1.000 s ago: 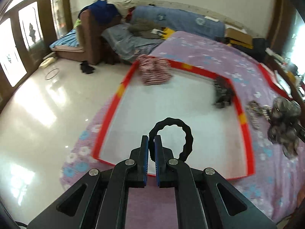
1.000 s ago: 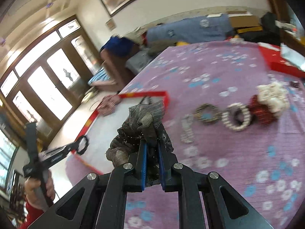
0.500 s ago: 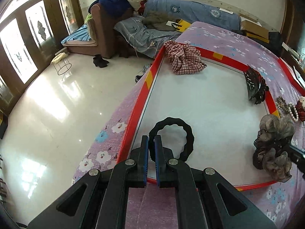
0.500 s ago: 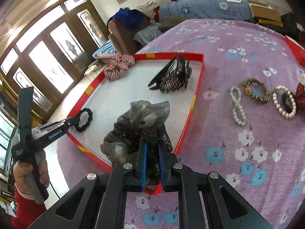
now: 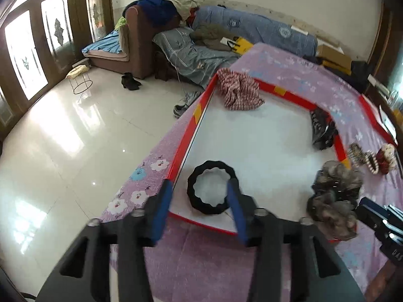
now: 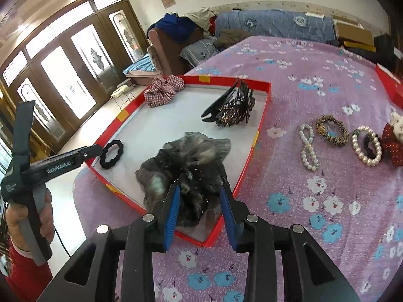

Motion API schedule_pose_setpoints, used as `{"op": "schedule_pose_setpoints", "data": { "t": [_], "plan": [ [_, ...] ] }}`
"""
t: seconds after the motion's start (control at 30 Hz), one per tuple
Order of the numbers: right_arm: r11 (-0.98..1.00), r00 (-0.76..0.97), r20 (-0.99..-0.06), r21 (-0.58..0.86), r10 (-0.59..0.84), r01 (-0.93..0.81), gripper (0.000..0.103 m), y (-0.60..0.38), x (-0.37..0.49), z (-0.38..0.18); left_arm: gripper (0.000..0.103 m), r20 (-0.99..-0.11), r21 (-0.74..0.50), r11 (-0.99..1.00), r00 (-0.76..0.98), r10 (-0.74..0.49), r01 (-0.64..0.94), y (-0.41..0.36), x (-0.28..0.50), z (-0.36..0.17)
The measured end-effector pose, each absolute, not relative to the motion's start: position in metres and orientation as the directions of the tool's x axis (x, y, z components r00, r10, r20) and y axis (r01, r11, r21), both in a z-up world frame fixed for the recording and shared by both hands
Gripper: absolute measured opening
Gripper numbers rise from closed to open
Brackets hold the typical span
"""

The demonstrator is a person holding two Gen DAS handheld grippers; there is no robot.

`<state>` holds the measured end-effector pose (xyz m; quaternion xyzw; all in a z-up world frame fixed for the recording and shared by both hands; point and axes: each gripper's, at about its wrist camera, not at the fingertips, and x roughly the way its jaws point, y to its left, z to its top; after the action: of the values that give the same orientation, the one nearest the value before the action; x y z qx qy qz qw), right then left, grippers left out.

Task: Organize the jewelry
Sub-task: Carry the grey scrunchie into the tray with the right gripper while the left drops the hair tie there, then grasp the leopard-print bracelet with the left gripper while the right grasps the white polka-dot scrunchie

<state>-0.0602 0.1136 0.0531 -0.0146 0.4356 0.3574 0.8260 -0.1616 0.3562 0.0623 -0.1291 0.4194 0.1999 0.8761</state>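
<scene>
The left gripper has just been opening; the black scrunchie lies between its parted pads on the white floor of the red-rimmed tray. The right gripper has likewise been spreading around the grey gauzy scrunchie, which seems to rest at the tray's near corner, possibly brushing one pad.
</scene>
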Motion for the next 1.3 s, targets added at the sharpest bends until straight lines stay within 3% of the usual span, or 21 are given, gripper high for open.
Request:
{"op": "schedule_pose_setpoints", "data": {
  "t": [0.47,1.3],
  "plan": [
    [0.777,0.472,-0.676,0.248,0.566,-0.578,0.053,0.046,-0.080,0.080,0.060,-0.725,-0.045,0.910,0.640,0.255,-0.413,0.301,-0.180,0.110],
    [0.930,0.625,-0.699,0.342,0.348,-0.136,0.054,-0.182,-0.038,0.061,0.060,-0.750,-0.010,1.000,0.662,0.000,-0.011,0.116,-0.092,0.099]
  ]
}}
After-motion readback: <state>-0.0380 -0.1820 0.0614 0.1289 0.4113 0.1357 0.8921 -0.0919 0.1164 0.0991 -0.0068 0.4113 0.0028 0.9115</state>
